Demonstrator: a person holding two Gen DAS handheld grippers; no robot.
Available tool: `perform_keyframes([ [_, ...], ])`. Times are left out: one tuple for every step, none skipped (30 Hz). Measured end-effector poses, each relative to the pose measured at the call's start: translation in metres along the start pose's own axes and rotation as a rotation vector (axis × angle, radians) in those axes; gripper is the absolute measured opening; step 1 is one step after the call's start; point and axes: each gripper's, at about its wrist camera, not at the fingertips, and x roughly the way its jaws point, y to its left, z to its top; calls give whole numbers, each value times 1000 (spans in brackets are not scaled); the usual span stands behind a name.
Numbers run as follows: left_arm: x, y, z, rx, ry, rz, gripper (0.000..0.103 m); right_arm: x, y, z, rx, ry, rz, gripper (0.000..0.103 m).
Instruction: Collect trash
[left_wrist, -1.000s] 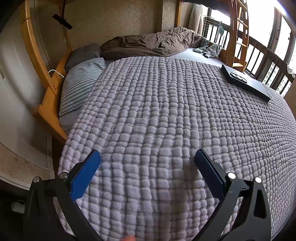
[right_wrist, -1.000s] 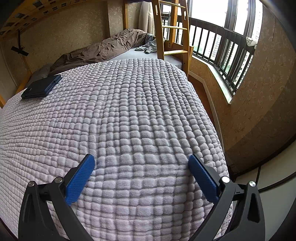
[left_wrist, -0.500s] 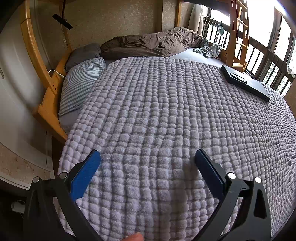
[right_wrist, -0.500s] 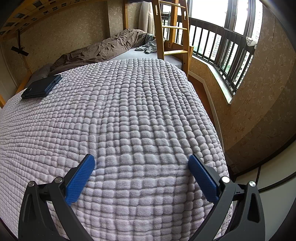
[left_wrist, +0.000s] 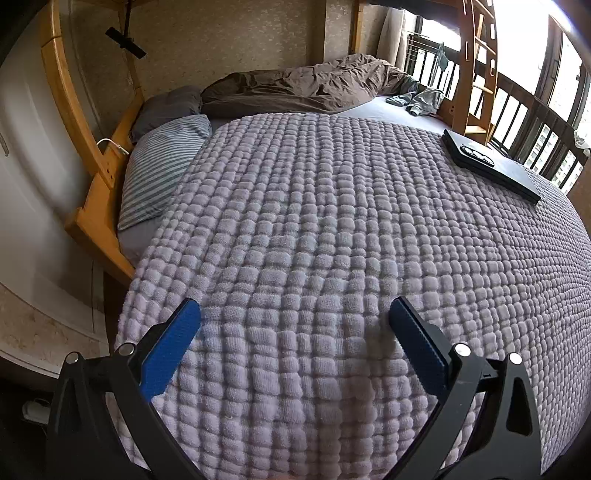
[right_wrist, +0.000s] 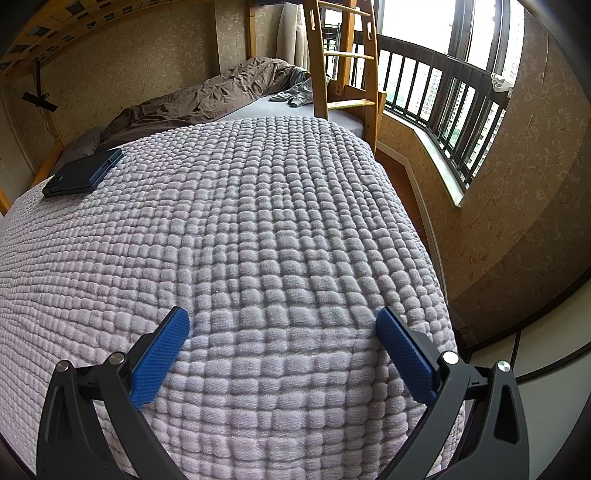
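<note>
A: What do my two views show on the bed?

B: My left gripper hangs over the near end of the lilac, waffle-textured woven blanket, jaws spread wide with nothing between the blue pads. My right gripper is the same over the other near corner: jaws fully apart, empty, blanket weave showing in the gap.

A: Has anything changed over the last second?

B: Almost nothing. Both views match the earlier ones; the rig has stayed put. The one difference is at the bottom edge of the left view, where a fingertip that showed half a second ago is now barely visible, if at all. I read that as a pause before the task has begun.

A: Where is the trash, then?

B: I can't find any. Ahead of the left jaws and off to their right lies a flat black rectangular case; it appears far ahead-left of the right jaws too. That looks like a device, not litter. Beyond the blanket are a crumpled brown duvet, a grey-and-white striped pillow ahead-left of the left jaws, and a grey garment by the wooden ladder.

A: So the next move?

B: My judgement: pan away from the bed and search for trash.
</note>
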Motion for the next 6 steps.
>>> perform_keyframes([
  [0, 1, 0, -2, 0, 1, 102, 0, 0, 0, 0, 0, 0, 99],
  [0, 1, 0, -1, 0, 1, 102, 0, 0, 0, 0, 0, 0, 99],
  [0, 2, 0, -1, 0, 1, 102, -1, 0, -1, 0, 0, 0, 99],
  [0, 2, 0, -1, 1, 1, 102, 0, 0, 0, 0, 0, 0, 99],
  [1, 1, 0, -1, 0, 1, 102, 0, 0, 0, 0, 0, 0, 99],
  [0, 2, 0, -1, 0, 0, 102, -1, 0, -1, 0, 0, 0, 99],
])
